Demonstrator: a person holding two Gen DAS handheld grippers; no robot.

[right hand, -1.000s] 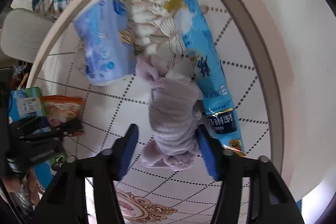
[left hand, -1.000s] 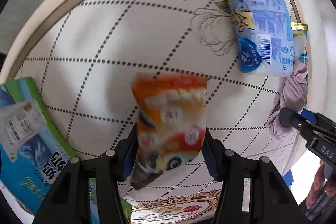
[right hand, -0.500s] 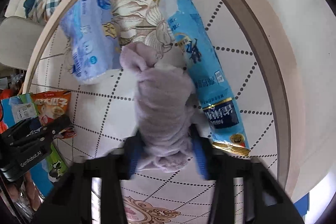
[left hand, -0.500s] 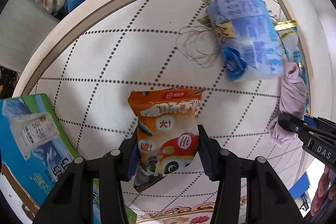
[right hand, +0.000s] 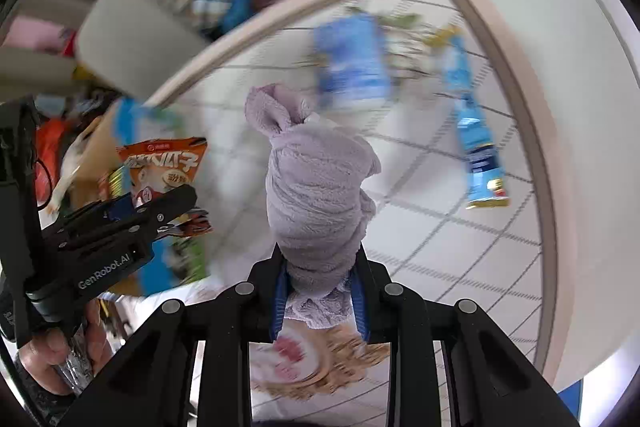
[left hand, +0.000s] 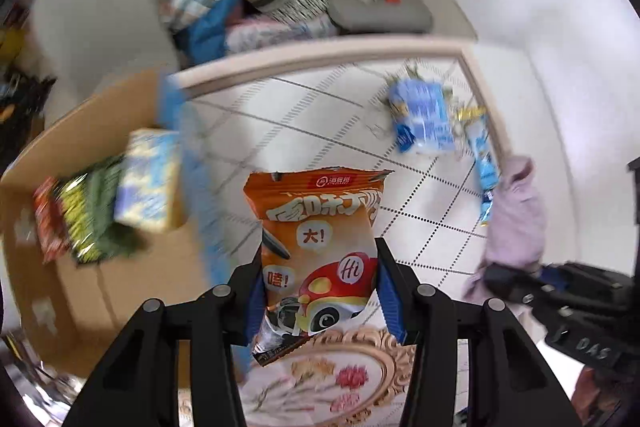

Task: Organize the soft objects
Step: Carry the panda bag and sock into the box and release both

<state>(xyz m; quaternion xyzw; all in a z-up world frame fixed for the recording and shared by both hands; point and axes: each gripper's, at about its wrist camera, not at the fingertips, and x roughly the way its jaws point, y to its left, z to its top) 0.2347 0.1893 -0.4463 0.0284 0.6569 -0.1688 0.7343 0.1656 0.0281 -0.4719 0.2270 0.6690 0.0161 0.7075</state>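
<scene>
- Left gripper [left hand: 318,291]: clamped on the orange snack bag [left hand: 318,247], blue pads on both side edges at its lower half. Bag is lifted clear of the table [left hand: 320,115], upright, top seal pointing away from the camera.
- Bag looks light and air-puffed, with slick film. Judgement: a side-edge pinch is fine for carrying, but squeezing harder risks crushing the contents or the film sliding out. The crimped seal would be a firmer hold.
- Right gripper [right hand: 318,291]: closed narrow on the lilac fleece bundle [right hand: 316,199], pinched at its lower end. The knotted top stands free above the fingers.
- Bundle looks soft, compressible and grippy. Judgement: low slip risk, nothing fragile, but it will flop and a loose fold could unroll. The tight wrapped midsection is the better grab.
- Cardboard box [left hand: 104,251] sits off the table's left edge, already holding a light blue pack [left hand: 150,179] and green and red packets. Likely drop target for both items; that's a guess.
- Still on the table: blue-and-white soft pack [left hand: 422,119] and a long blue sachet [left hand: 484,163] beside it, near the far right corner.
- Both views are motion-blurred, so fine contact detail is unclear.
</scene>
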